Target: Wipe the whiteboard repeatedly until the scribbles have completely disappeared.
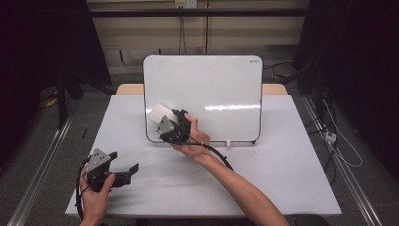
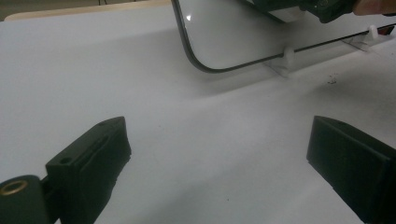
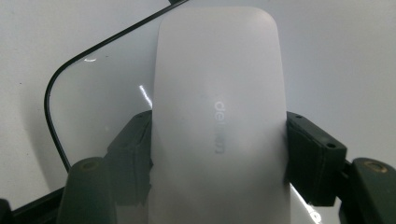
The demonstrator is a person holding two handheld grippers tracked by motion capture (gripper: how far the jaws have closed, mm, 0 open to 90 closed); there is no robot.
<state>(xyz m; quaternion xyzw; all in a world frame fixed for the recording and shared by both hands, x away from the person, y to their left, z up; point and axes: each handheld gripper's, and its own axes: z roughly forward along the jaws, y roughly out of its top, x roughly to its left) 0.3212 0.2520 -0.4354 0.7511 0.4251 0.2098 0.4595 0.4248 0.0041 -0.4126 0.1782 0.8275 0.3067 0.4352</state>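
A big white table (image 1: 282,165) is seen, w/ a whiteboard (image 1: 211,89) stood up near its back edge, held by small white clips (image 2: 289,55) at the bottom. The whiteboard looks clean. A white eraser (image 3: 219,116) is clamped between the jaws of the right gripper (image 1: 171,127) and is pressed at the board's bottom left corner. The left gripper (image 1: 110,169) is kept low near the table's front left corner, jaws spread wide, nothing held. What could go wrong, prob.: the board is only propped up, so if it is pushed too hard it may be tipped back or slid off its clips. The eraser is smooth, so it may be squeezed out of the jaws & dropped.
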